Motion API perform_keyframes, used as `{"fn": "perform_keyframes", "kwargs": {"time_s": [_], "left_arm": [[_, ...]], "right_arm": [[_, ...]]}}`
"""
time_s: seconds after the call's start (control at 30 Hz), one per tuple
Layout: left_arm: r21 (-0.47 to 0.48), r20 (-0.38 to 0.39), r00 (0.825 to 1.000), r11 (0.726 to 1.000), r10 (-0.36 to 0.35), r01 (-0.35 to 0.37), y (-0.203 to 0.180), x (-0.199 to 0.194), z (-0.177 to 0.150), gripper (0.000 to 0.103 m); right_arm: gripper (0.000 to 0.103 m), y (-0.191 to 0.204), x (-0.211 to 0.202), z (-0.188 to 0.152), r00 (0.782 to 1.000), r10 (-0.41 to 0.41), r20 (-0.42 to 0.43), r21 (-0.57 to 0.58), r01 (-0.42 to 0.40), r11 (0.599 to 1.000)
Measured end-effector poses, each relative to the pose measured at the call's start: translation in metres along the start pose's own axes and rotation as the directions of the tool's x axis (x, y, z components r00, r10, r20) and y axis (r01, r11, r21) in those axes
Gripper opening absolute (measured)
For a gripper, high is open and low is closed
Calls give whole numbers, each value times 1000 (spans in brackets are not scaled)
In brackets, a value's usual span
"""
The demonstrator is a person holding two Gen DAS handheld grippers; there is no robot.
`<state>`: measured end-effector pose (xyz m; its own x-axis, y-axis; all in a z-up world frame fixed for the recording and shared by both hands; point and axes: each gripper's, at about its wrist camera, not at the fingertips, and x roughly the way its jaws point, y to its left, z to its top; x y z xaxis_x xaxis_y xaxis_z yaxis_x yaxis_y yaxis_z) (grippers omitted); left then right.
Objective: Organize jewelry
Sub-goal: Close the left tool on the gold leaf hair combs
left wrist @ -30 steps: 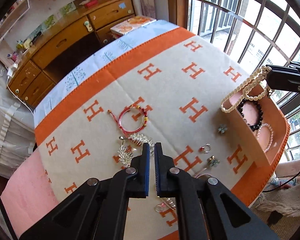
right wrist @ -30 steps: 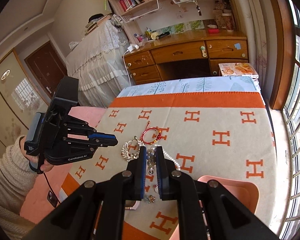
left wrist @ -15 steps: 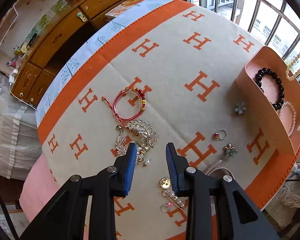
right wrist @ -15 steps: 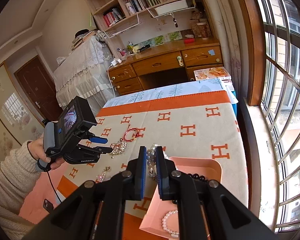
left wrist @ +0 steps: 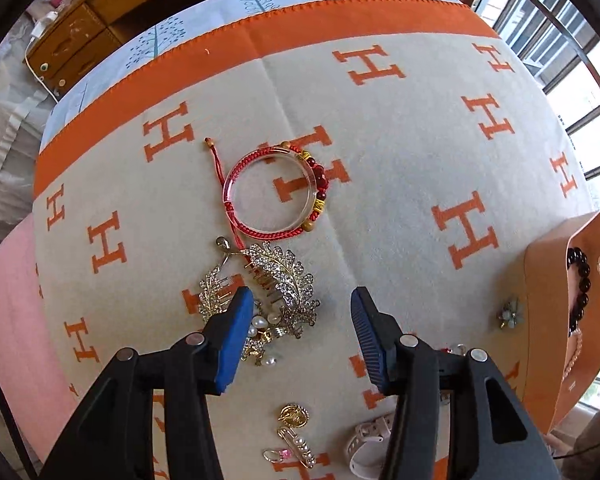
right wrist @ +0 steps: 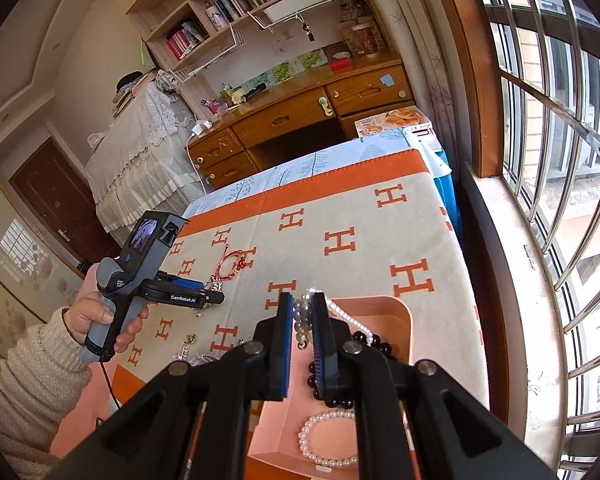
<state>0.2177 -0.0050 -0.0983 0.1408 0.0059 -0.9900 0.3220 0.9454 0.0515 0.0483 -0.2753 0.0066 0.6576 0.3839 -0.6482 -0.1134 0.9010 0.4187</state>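
Pink tray [left wrist: 540, 320] cut off at right edge of left wrist view; black bead bracelet [left wrist: 580, 280] inside only partly visible past tray wall. Ring [left wrist: 454, 349] mostly hidden behind finger of left gripper [left wrist: 300, 320]. White strap [left wrist: 364, 440] partly covered by same gripper's body. Pearl strand [right wrist: 302, 314] largely concealed between pads of right gripper [right wrist: 301, 312]; full length not readable. Small items near hand [right wrist: 100, 316] too small to identify.

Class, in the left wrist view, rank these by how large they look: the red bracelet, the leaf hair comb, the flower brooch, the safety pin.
1. Leaf hair comb and red bracelet: alike.
2. Safety pin.
3. Flower brooch.
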Motion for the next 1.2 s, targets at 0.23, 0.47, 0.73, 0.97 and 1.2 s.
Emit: {"fn": "perform_keyframes", "kwargs": {"time_s": [0.23,0.47,0.73,0.97,1.2], "left_arm": [[-92,-10,1000,996,-5,4,6,6,6,49],[-153,-44,999,988,-6,-1,15,23,11,49],[-244,-15,999,969,-48,42,28,32,17,43],[-274,8,998,960,-58,58,37,30,10,24],[-249,44,997,966,-62,71,28,14,-8,17]], "right_arm": [[9,-4,13,-1,1000,-9,-23,-3,9,1000],[9,2,16,0,999,-9,-33,-14,8,1000],[9,5,13,-6,999,-12,-49,-26,11,1000],[10,7,21,-17,994,-37,-99,-45,33,998],[10,6,23,-20,993,-33,-109,-33,29,999]]}}
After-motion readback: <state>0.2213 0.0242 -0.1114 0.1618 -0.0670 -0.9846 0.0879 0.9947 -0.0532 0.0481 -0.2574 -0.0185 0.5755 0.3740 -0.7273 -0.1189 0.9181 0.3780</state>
